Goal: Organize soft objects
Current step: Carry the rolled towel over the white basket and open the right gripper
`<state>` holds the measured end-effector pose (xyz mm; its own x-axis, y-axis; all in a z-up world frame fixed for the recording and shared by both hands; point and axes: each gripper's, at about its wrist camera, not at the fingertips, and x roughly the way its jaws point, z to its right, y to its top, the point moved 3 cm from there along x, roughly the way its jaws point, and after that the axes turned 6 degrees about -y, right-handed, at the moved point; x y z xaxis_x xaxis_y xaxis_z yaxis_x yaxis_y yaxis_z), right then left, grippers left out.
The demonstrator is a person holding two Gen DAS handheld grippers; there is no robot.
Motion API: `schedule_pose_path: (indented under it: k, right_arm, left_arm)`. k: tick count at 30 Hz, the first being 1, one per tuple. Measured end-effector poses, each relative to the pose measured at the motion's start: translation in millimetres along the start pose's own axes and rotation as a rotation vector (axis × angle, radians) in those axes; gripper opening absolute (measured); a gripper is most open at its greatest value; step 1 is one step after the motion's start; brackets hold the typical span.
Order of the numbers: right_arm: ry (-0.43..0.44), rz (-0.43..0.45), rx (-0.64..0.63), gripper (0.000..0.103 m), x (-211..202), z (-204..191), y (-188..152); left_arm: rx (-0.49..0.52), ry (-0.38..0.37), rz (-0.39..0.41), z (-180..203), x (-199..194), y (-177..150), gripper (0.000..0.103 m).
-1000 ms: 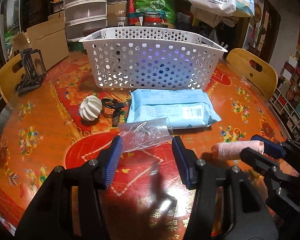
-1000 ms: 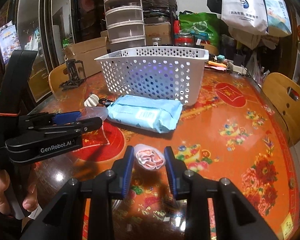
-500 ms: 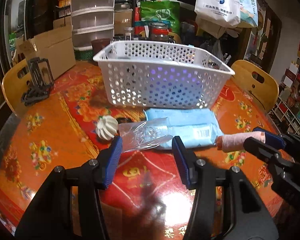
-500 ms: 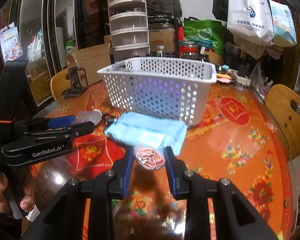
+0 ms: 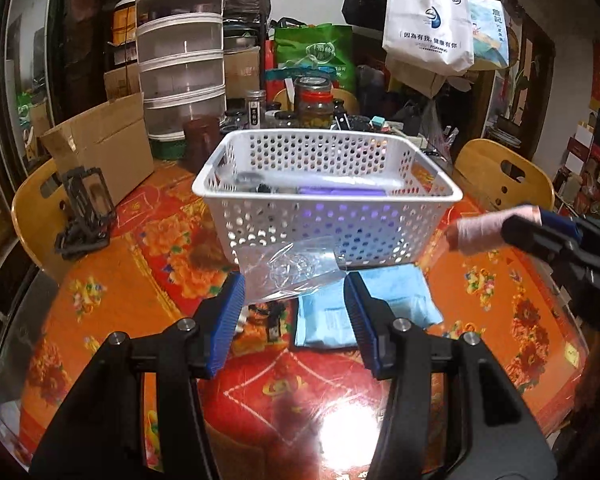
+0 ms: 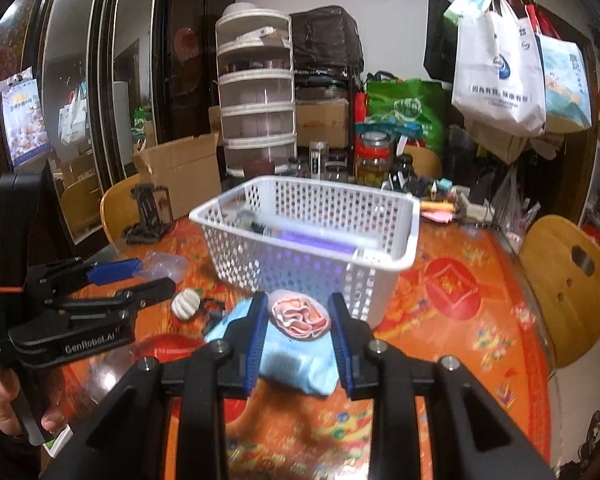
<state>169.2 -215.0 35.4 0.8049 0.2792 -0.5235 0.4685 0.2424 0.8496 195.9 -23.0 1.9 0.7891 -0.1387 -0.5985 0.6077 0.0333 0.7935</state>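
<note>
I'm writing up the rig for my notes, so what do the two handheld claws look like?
Both claws are matte black plastic frames with silver screw heads at the pivots. Each left claw and right claw finger carries a ribbed blue pad. In the right wrist view, the left unit's side reads "GenRobot.AI" in white, and an orange band circles its black handle. No sleeve is visible.

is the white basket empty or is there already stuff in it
Not empty. The white basket already holds a purple item and some dark things; what they are is unclear.
</note>
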Motion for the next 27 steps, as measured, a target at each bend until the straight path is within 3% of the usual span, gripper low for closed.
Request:
schedule_pose_path:
  k: [6, 14, 19, 22, 27]
  right_arm:
    - [-0.003, 0.022, -0.008, 0.029, 4, 7, 37]
    - [-0.028, 0.011, -0.011, 0.029, 32, 20, 84]
    - [-0.058, -0.034, 0.01, 0.029, 68, 34, 104]
    - [-0.069, -0.06, 0.021, 0.029, 94, 42, 112]
    - [-0.088, -0.114, 0.005, 0.029, 137, 43, 110]
  left_arm:
    - [0.019, 0.003, 0.026, 2, -10, 31, 0.049]
    - [0.056, 0.011, 0.042, -3, 4, 103, 0.049]
    - [0.057, 0.004, -0.006, -14, 41, 148, 0.049]
    - [0.05, -0.039, -0.054, -19, 74, 170, 0.049]
    - [0.066, -0.013, -0.147, -19, 130, 174, 0.049]
